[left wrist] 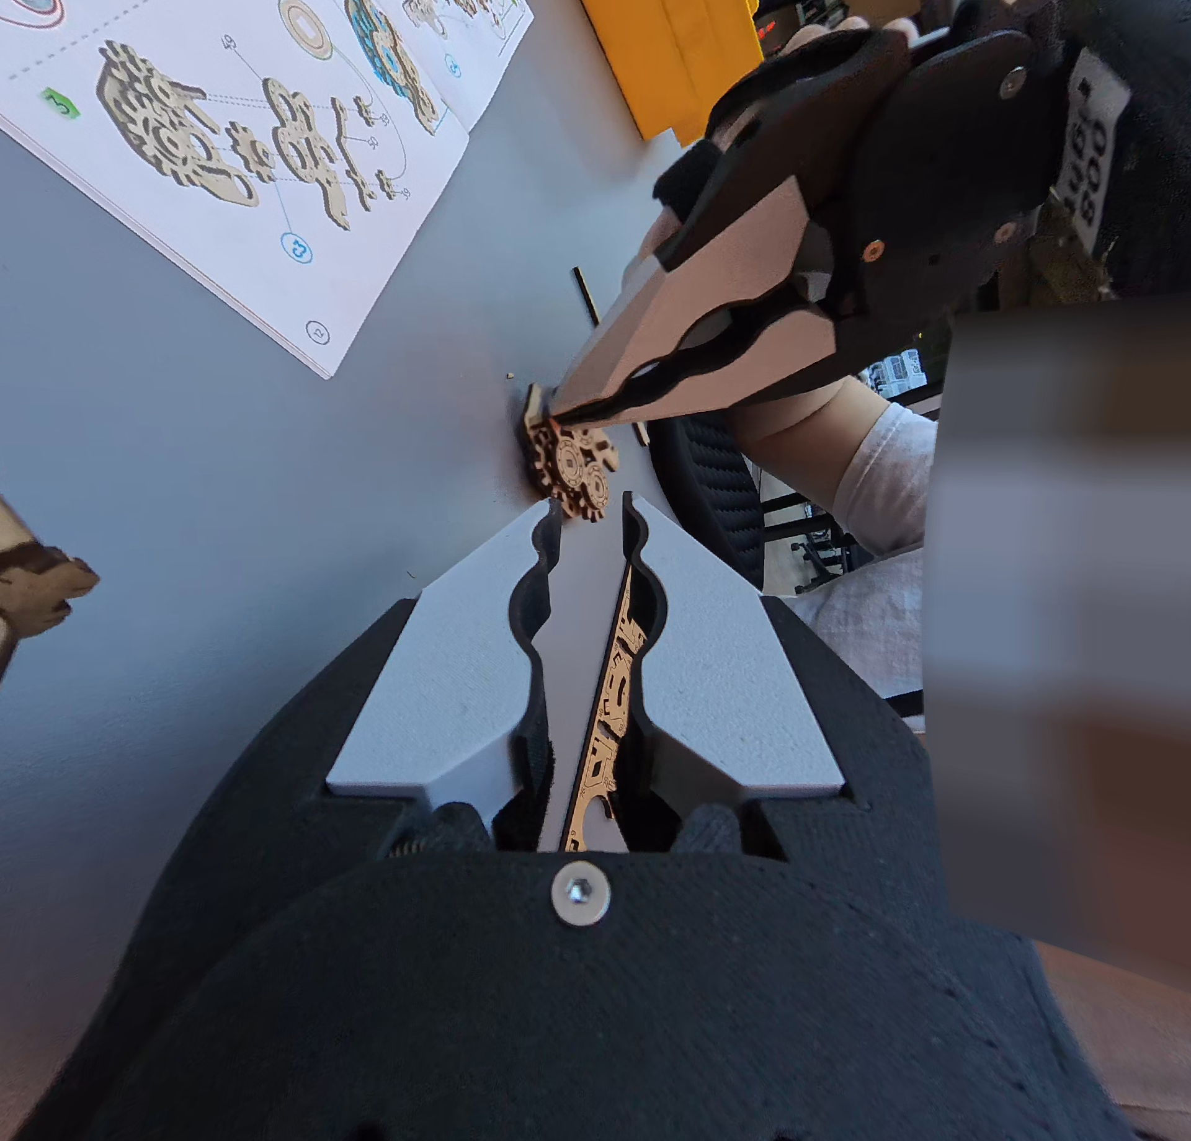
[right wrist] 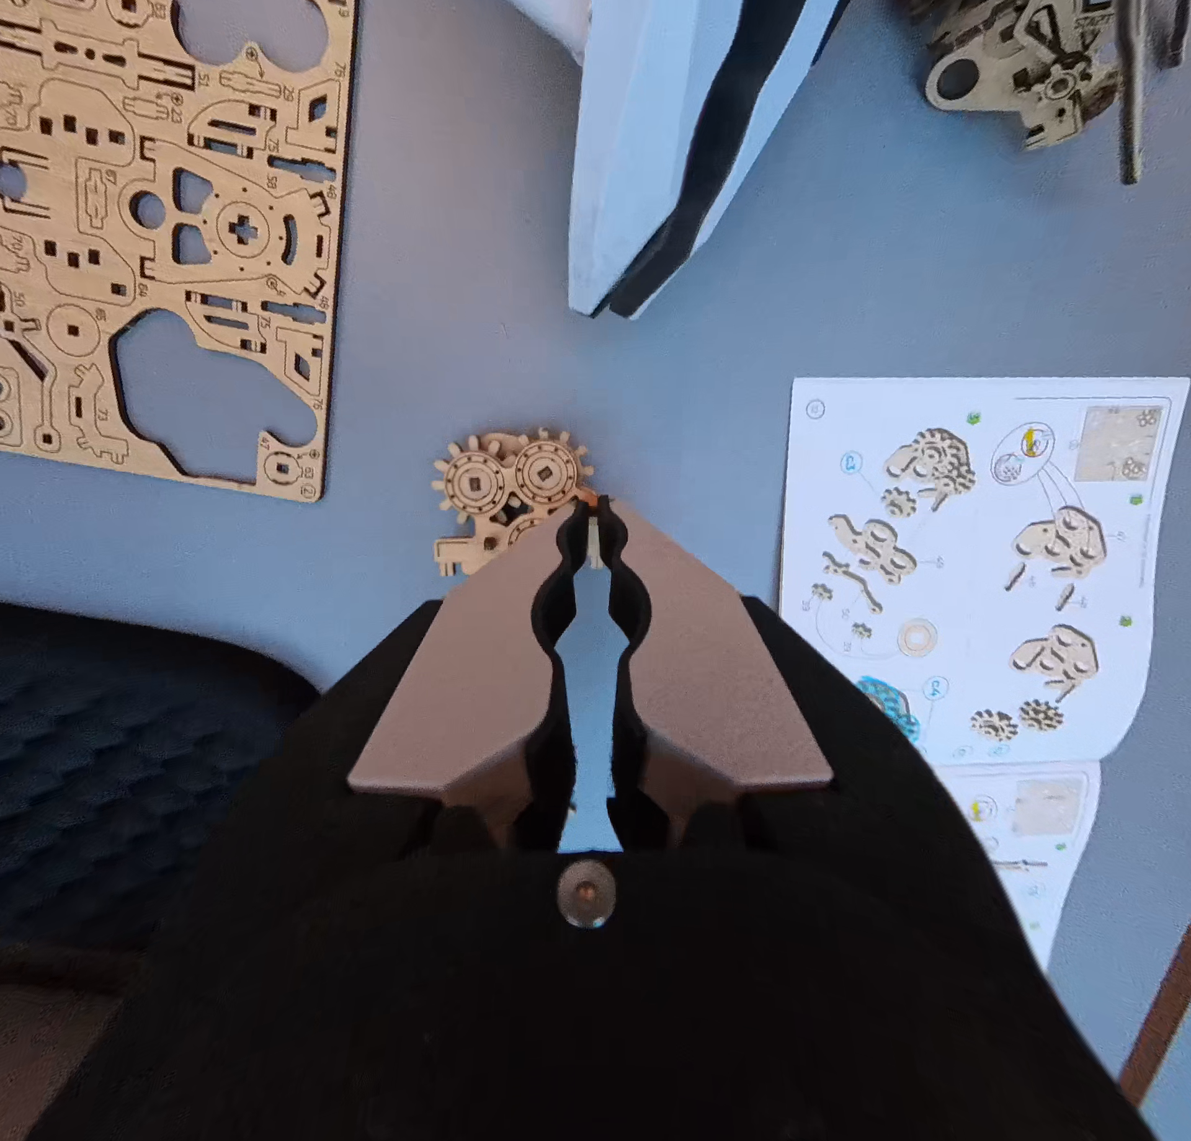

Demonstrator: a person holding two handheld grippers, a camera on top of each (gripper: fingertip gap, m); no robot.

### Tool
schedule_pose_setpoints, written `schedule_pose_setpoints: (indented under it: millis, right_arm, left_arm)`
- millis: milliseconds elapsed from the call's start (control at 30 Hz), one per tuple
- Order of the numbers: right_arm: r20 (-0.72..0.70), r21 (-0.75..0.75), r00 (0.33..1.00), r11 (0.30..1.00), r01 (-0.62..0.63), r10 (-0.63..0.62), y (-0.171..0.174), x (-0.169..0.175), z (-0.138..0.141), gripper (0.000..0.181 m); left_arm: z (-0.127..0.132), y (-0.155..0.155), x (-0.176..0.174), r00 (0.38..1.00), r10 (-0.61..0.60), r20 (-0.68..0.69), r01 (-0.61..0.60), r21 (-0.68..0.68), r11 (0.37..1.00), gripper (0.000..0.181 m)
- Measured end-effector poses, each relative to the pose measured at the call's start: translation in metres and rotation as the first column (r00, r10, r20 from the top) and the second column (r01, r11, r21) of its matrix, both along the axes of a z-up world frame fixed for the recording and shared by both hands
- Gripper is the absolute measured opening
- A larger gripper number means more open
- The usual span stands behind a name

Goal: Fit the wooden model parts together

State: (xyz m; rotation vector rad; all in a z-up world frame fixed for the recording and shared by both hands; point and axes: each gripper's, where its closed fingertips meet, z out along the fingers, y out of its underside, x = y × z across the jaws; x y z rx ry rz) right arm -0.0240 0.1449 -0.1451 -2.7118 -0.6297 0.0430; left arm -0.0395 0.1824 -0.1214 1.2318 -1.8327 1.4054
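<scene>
The small pale wooden gear assembly [right wrist: 509, 491], a cluster of toothed wheels on a shaped plate, lies flat on the blue-grey desk [right wrist: 451, 350], in the middle of the right wrist view. The right tool [right wrist: 593, 511] has its brown fingers nearly together, pinched on a small pale wooden piece [right wrist: 594, 540] held at their tips, which touch the right edge of the assembly. The left wrist view shows the same contact from the side: the right tool's tips bear down on the far edge of the cluster [left wrist: 570, 466].

The left tool [left wrist: 590, 504] hangs just near of the assembly with its white fingers apart and nothing between them; the tips do not touch the wood.

To the left in the right wrist view lies the flat laser-cut plywood sheet [right wrist: 161, 208], with several holes where parts have been pushed out and many parts left in it. To the right is the open white instruction booklet [right wrist: 967, 562], showing drawings of gear stages. At the far right stands a larger, darker, partly built wooden model [right wrist: 1031, 47], blurred.

My reading: the work is in a middle stage. The gear cluster is built, and one small part appears to be going in now. Whether it is seated cannot be told. Many sheet parts remain.
</scene>
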Motion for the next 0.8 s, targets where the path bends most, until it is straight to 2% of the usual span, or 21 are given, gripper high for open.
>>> schedule_pose_setpoints:
  millis: [100,167,300,367,400,467,500,567,600,700,767,800]
  right_arm:
    - [0.027,0.043,1.0,0.999,-0.006,0.005,0.0,-0.001,0.009,0.001]
    - [0.018,-0.011,1.0,1.0,0.012,-0.012,-0.001,0.002,-0.006,0.001]
    - [0.032,0.059,0.999,0.998,-0.004,0.002,0.002,-0.002,0.014,0.0]
    - [0.041,-0.039,0.999,0.999,0.017,-0.016,-0.004,0.004,-0.007,0.0]
    - [0.0,-0.002,1.0,1.0,0.017,-0.017,-0.001,-0.001,0.002,0.001]
    - [0.05,0.04,0.999,0.999,0.007,-0.009,0.002,0.002,0.013,0.001]
    - [0.045,0.05,0.999,0.999,0.001,-0.004,0.002,-0.001,0.012,0.001]
    - [0.048,-0.042,0.999,0.999,0.014,-0.012,-0.004,0.003,-0.009,0.001]
    - [0.004,-0.005,1.0,1.0,0.017,-0.017,0.002,-0.002,-0.002,0.002]
    - [0.067,0.041,0.998,0.999,-0.014,0.011,0.005,-0.003,0.009,0.001]
    - [0.07,-0.058,0.998,0.998,0.004,0.0,-0.004,0.002,-0.011,0.004]
    - [0.019,-0.002,1.0,1.0,0.01,-0.01,0.004,-0.003,-0.004,0.002]
  left_arm:
    - [0.0,0.0,0.0,1.0,-0.002,0.0,0.002,0.001,1.0,0.017]
    - [-0.001,0.0,0.0,1.0,-0.001,-0.001,0.001,0.004,1.0,0.017]
    - [-0.001,0.0,0.0,1.0,-0.003,-0.004,0.003,0.003,1.0,0.017]
    - [-0.001,0.0,0.0,1.0,-0.001,0.0,0.001,0.006,1.0,0.017]
    - [-0.001,0.001,0.0,1.0,0.0,0.0,0.0,0.005,1.0,0.017]
    - [0.0,0.001,-0.001,1.0,-0.002,-0.004,0.002,0.003,1.0,0.017]
    - [0.0,0.001,-0.001,1.0,-0.002,-0.001,0.002,0.004,1.0,0.017]
    - [0.0,0.001,0.0,1.0,-0.001,0.001,0.001,0.007,1.0,0.017]
    - [0.0,0.001,0.0,1.0,0.001,0.0,-0.001,0.005,1.0,0.017]
    - [0.0,0.002,0.0,1.0,0.0,-0.002,0.0,0.003,1.0,0.017]
    - [0.0,0.002,0.0,1.0,0.002,0.001,-0.002,0.005,1.0,0.017]
    - [0.0,0.002,0.0,1.0,0.003,-0.001,-0.003,0.003,1.0,0.017]
